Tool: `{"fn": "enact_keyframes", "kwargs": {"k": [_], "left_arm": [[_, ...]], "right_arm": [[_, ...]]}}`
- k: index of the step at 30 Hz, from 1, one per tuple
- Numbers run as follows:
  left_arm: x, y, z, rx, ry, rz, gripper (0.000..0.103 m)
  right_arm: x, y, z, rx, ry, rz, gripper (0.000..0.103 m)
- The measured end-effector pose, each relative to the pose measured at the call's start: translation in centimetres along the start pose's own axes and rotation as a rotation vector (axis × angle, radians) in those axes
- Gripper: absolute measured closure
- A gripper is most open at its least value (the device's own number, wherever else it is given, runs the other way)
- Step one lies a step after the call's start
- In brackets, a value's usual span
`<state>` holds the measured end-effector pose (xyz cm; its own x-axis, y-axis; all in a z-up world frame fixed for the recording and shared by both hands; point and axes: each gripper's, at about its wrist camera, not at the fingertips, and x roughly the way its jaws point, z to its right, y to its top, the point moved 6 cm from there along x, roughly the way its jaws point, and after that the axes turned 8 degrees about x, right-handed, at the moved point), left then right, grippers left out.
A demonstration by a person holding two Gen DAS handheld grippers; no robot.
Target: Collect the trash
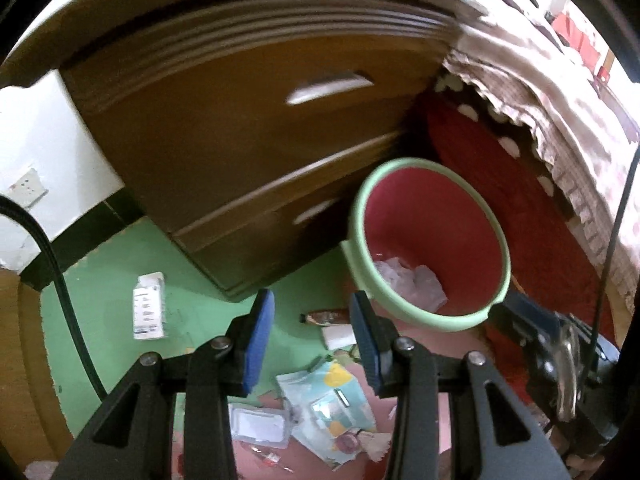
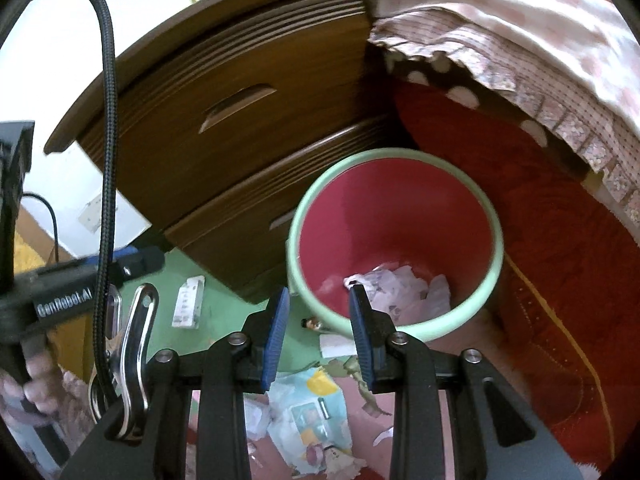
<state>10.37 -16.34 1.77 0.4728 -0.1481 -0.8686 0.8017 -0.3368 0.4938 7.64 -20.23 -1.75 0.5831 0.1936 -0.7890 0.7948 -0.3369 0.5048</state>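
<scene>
So the bin (red inside, pale green rim) sits right of centre in both views, tucked against the corner of a brown wooden dresser. At its bottom there's already a small heap of crumpled white paper and plastic, so I'd say part of the job is done.

Plenty is left though. On the floor just in front of the bin, in the lower middle of the left view, lie a torn pastel wrapper, a clear plastic blister tray, a small white box, and a little brown bottle or tube lying on its side close to the bin's base. Further left, a white carton lies by itself near the dresser's foot. Some smaller scraps sit around the wrapper too, too blurry to name.

Left gripper and right gripper both hang above the mess, jaws parted with nothing between the blue pads, so both are released and empty.

The floor is green with a pinkish patch under the litter. A red rug or cloth runs along the right, under a bed's frilly pink cover. White wall with a socket at mid left, and a black cable curves down there
</scene>
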Motion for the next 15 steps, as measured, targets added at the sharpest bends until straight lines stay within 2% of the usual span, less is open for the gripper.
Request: {"fn": "enact_keyframes", "kwargs": {"k": [9, 15], "left_arm": [[-2.2, -1.2, -5.1, -0.067, 0.051, 0.024, 0.062], [-1.4, -2.7, -8.6, -0.142, 0.071, -0.02, 0.062]], "right_arm": [[0.0, -1.2, -3.3, -0.046, 0.038, -0.021, 0.071], [0.6, -2.1, -5.5, -0.083, 0.077, -0.05, 0.071]]}}
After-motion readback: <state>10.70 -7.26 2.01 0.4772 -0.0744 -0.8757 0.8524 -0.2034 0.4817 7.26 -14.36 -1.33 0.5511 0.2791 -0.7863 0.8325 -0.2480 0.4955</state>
